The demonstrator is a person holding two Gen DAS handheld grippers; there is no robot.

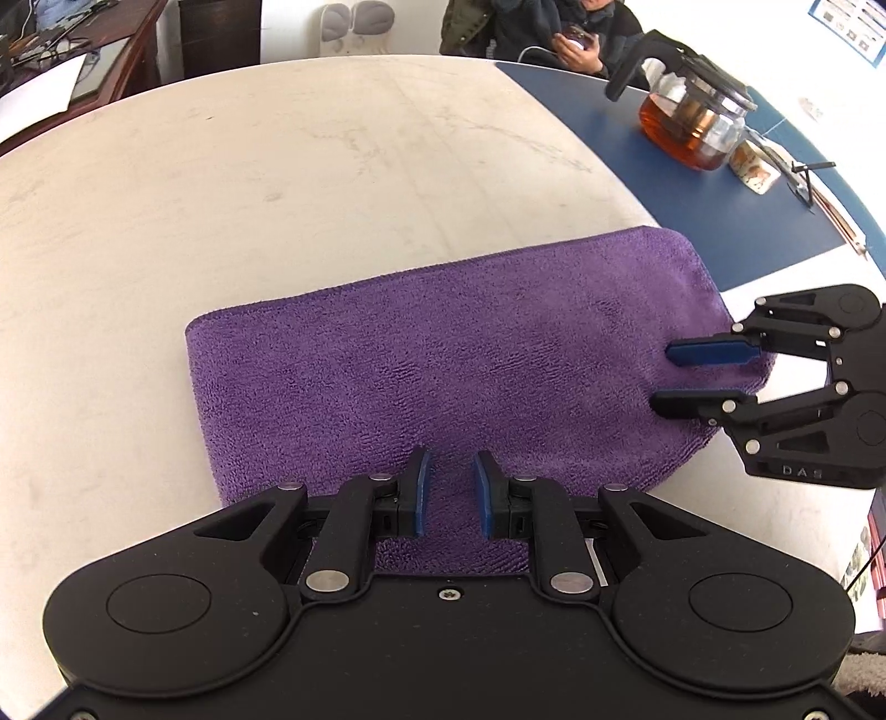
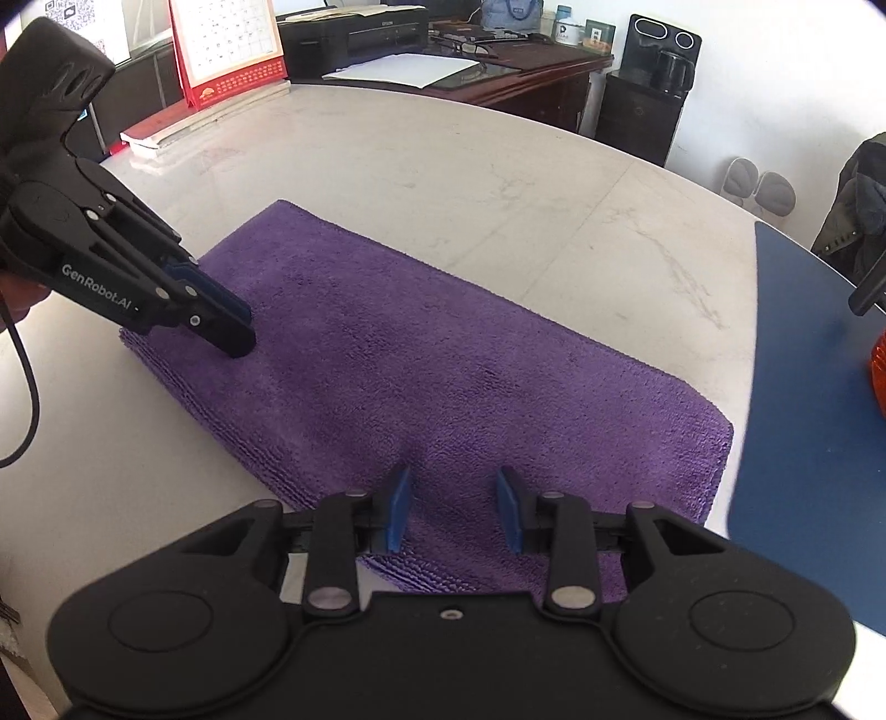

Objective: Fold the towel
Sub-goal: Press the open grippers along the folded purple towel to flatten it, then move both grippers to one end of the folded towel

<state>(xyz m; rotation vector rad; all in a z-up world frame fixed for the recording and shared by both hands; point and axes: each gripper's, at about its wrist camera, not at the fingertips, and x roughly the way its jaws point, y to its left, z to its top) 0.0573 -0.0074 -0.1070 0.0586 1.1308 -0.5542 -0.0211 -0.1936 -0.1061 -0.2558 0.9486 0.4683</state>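
A purple towel (image 1: pixel 443 354) lies folded into a long rectangle on the pale marble table (image 1: pixel 277 166). My left gripper (image 1: pixel 451 482) is open over the towel's near long edge, with only towel pile below the gap. My right gripper (image 1: pixel 662 376) reaches in from the right, open, its blue pads over the towel's right short end. In the right wrist view the towel (image 2: pixel 443 354) runs away diagonally. There my right gripper (image 2: pixel 454 498) is open above the near end, and my left gripper (image 2: pixel 238 335) points down onto the far left end, its jaws seen side-on.
A glass teapot (image 1: pixel 692 127) of tea and a small box (image 1: pixel 756 166) stand on a blue mat (image 1: pixel 664 183) at the back right. A seated person (image 1: pixel 554 33) is beyond the table. A red calendar (image 2: pixel 227 50), a printer (image 2: pixel 354 33) and papers (image 2: pixel 404 69) lie beyond the far edge.
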